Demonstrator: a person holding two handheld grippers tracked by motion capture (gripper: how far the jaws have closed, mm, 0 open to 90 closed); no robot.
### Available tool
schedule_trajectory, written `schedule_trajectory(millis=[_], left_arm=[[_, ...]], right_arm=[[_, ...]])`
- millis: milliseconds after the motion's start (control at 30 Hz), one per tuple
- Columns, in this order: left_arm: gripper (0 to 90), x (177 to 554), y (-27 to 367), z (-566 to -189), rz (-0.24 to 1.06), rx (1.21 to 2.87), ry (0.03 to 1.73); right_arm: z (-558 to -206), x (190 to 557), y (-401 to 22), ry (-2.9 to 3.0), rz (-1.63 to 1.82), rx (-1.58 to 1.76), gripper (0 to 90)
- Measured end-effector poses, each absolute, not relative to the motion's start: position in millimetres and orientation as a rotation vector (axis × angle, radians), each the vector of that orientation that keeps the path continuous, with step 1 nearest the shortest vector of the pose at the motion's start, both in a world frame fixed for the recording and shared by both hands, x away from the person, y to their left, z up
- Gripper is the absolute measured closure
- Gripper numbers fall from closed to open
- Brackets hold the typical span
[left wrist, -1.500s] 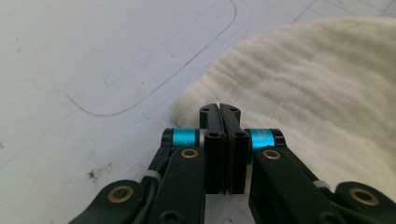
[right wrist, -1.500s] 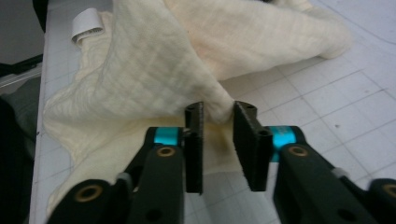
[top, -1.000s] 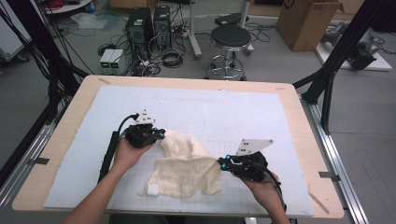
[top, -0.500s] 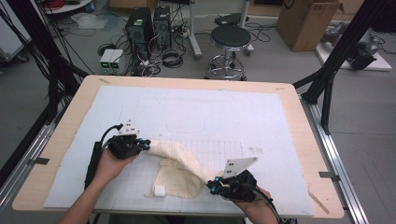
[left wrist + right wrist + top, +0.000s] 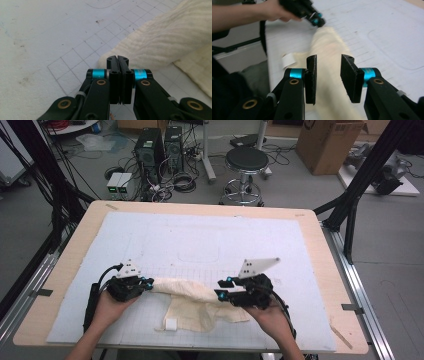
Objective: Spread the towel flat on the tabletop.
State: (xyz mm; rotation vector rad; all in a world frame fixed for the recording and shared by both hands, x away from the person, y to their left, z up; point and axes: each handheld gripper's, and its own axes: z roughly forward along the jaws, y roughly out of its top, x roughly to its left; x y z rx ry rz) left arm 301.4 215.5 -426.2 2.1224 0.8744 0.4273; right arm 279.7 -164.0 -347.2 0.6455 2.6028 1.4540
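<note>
We note a cream cloth (image 5: 200, 302) lying on the white gridded mat (image 5: 200, 240) of the bench (image 5: 65, 270), in the lower middle of the high view. Its weave is ribbed and slightly crinkled. The upper part is drawn into a rolled band running from lower left toward the centre; below it a flatter, folded part spreads out, with a small white label (image 5: 171, 323) at its lower left edge.

The left hand-held gripper (image 5: 145, 284) sits at the lower left of the high view, pointing right, held low over the mat by the left hand (image 5: 107, 305). In the left gripper view its jaws are pressed together on the cloth's corner, the fabric bulging out just past the tips.

The right hand-held gripper (image 5: 222, 287) is at the lower centre-right, pointing left toward the other, with the right hand (image 5: 270, 312) behind it. Its jaws have just been opening; in the right gripper view they stand narrowly apart, the blurred cloth lying beyond the gap, with neither pad pressing on it.
</note>
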Motion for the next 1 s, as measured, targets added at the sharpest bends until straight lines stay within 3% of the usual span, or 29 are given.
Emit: schedule_trajectory(millis=[233,633,767,1000], left_arm=[[87.8,297,221,-425,0.443,2.098,0.868],[87.7,282,228,-421,0.440,2.063,0.873],[87.8,275,229,-424,0.435,2.070,0.873],[88.4,277,229,-427,0.434,2.080,0.875]], right_arm=[[-369,314,-141,2.712,1.394,0.707,67.0],[-410,262,-119,2.877,1.277,0.587,86.4],[-420,251,-118,2.908,1.236,0.571,85.7],[-396,257,-125,2.820,1.325,0.591,71.2]])
